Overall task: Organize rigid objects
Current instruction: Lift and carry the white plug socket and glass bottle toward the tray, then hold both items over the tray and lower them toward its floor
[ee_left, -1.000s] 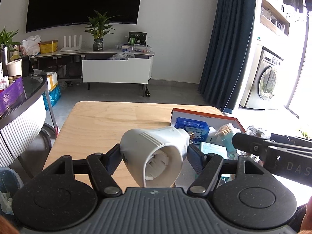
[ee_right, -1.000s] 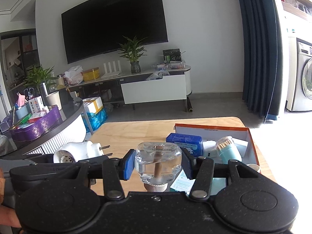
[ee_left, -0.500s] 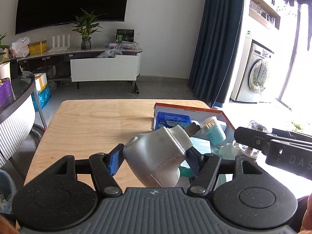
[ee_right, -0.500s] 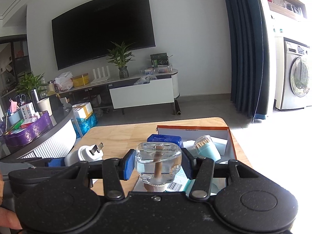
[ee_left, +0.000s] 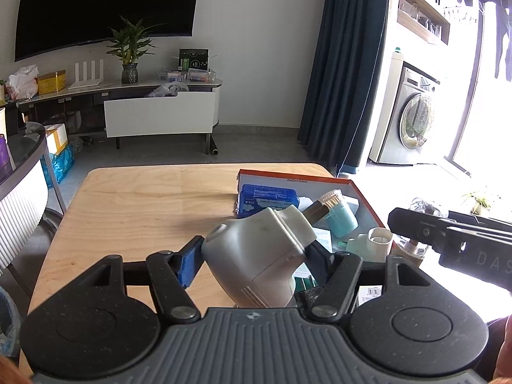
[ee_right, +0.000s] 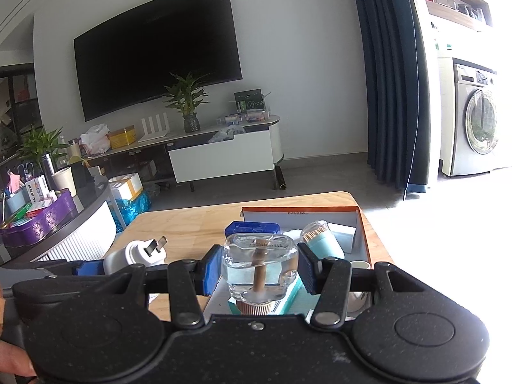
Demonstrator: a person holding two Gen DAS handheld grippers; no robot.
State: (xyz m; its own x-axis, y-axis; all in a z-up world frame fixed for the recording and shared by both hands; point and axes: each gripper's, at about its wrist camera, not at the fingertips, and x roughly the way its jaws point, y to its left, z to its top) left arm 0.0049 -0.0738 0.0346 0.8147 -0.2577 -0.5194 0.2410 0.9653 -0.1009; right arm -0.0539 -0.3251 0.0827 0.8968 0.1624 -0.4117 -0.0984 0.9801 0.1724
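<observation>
Now the white plug adapter [ee_left: 259, 256], clamped in the left gripper [ee_left: 256, 259] whose jaws have just closed further, has turned prongs-forward and hangs beside the orange-rimmed box [ee_left: 358, 188]. The right gripper [ee_right: 259, 268] grips one glass bottle [ee_right: 259, 265] over that box, which hides its contents partly.

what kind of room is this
Most likely a home living room with a laundry nook: a large wall-mounted TV above a low media console, and a front-loading washing machine past the dark curtain.
</observation>
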